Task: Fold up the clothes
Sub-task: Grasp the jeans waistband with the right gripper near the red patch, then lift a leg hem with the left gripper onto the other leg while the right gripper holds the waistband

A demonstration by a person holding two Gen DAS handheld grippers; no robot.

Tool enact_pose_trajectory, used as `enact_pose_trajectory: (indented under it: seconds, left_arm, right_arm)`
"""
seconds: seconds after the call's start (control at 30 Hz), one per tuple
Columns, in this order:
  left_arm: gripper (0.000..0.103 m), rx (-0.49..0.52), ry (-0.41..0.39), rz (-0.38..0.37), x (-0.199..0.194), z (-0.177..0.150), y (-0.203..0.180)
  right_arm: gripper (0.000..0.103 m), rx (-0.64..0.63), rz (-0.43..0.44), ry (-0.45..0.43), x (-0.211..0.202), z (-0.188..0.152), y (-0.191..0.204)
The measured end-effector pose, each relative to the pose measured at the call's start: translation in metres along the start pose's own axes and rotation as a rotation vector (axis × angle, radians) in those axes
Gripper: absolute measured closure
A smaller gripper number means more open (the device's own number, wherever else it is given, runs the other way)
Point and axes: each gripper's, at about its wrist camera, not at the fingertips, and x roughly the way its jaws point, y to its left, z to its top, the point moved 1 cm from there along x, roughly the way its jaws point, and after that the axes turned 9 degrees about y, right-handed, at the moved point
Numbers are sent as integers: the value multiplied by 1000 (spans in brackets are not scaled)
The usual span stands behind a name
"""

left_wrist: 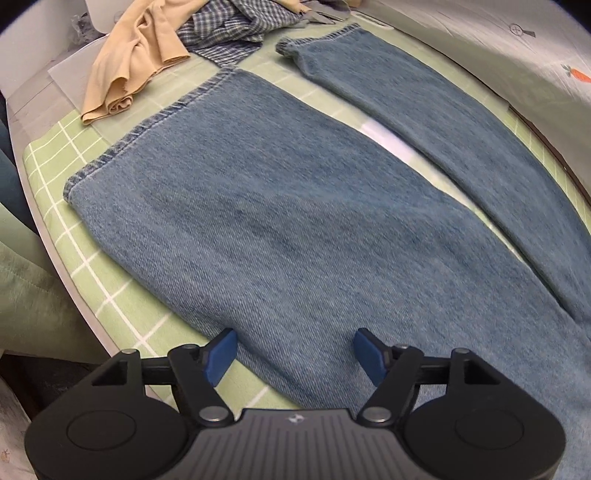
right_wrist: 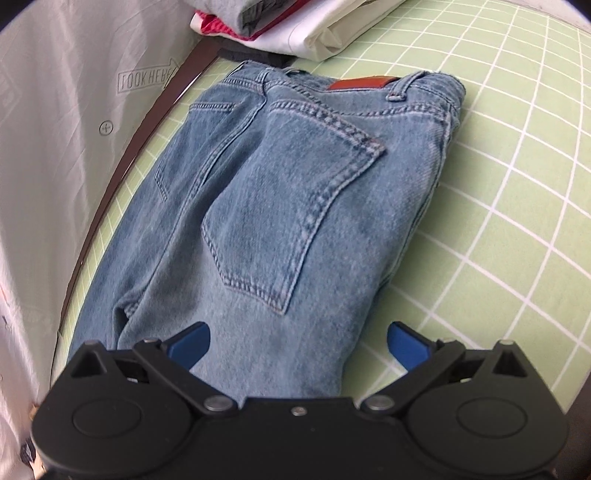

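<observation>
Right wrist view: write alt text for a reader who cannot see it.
Light blue jeans lie back pockets up on a green grid mat, the open right gripper over them. Folded clothes are stacked beyond the waistband.

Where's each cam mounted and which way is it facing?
Left wrist: on the left hand-held gripper, aimed down along the jeans legs toward the hems; its open blue fingers show.
Right wrist: on the right hand-held gripper, looking over the back pocket toward the waistband; open fingers show.
Shared: the jeans, green grid mat.
</observation>
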Motion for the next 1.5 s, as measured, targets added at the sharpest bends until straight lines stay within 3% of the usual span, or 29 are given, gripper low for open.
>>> enact_pose_trajectory:
  seconds: [0.43, 0.5, 0.6, 0.77, 1.1, 1.27, 1.37, 1.5]
  left_arm:
    - [27, -113, -19, -26, 3, 11, 18]
    - [27, -154, -21, -55, 3, 13, 25]
    - [27, -202, -20, -98, 1, 14, 33]
    - [27, -276, -9, -133, -1, 13, 49]
    - [29, -380, -60, -123, -2, 23, 89]
    - [49, -369, -90, -96, -2, 33, 95]
    - [93, -376, -98, -63, 0, 37, 94]
    - [98, -427, -114, -76, -3, 34, 100]
  right_arm:
    - [2, 57, -46, -80, 6, 33, 0]
    - [7, 64, -69, -85, 7, 35, 3]
    - [25, 95, -67, -84, 6, 37, 3]
    - [75, 237, 77, -56, 7, 37, -14]
    - [80, 245, 99, -67, 3, 32, -15]
    - [81, 247, 92, -74, 1, 31, -15]
    - [84, 225, 71, -97, -4, 30, -9]
    - [88, 153, 27, -152, -18, 24, -1]
